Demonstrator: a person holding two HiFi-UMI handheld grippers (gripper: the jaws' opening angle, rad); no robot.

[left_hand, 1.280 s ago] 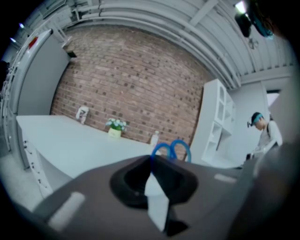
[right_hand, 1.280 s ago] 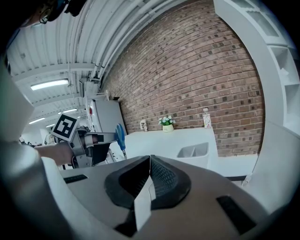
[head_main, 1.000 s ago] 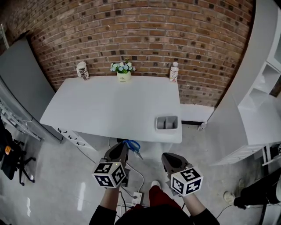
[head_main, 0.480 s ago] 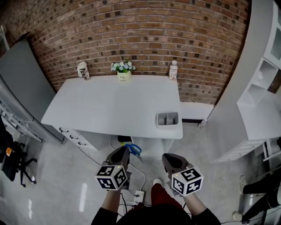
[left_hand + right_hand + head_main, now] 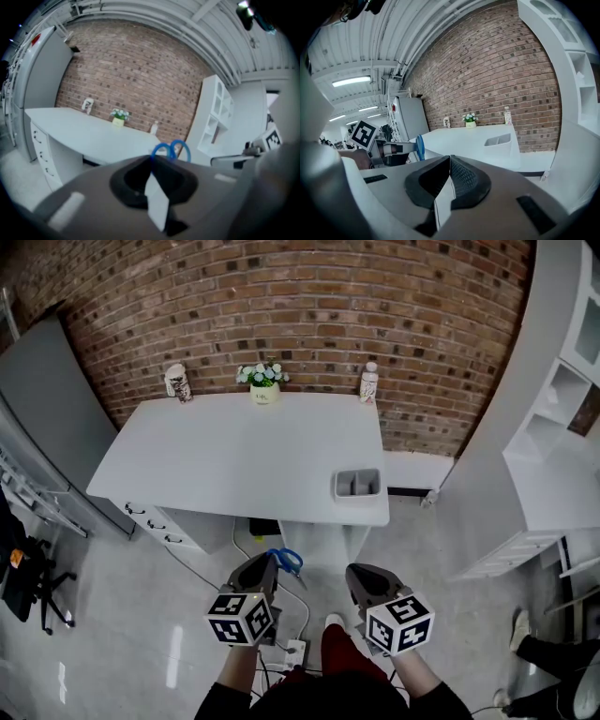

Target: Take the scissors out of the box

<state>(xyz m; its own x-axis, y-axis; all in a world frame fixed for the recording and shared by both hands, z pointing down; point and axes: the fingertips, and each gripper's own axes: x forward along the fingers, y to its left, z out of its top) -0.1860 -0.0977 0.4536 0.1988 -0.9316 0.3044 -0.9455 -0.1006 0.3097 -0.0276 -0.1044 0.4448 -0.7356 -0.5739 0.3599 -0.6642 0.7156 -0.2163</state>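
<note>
Scissors (image 5: pixel 284 560) with blue handles sat clamped between the fingers (image 5: pixel 131 183) of the left gripper (image 5: pixel 263 565), the loops sticking out past the tips. They were held low over the floor in front of the desk (image 5: pixel 216 465), well apart from the grey box (image 5: pixel 357 484) at the desk's near right corner. Right gripper (image 5: pixel 356 575) hung just beside, its fingers (image 5: pixel 464 180) pressed together on nothing.

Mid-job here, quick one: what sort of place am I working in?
Likely an indoor studio or lab mock-up: bare brick wall, plain white table with a flower pot, strip lights on a ribbed ceiling.
</note>
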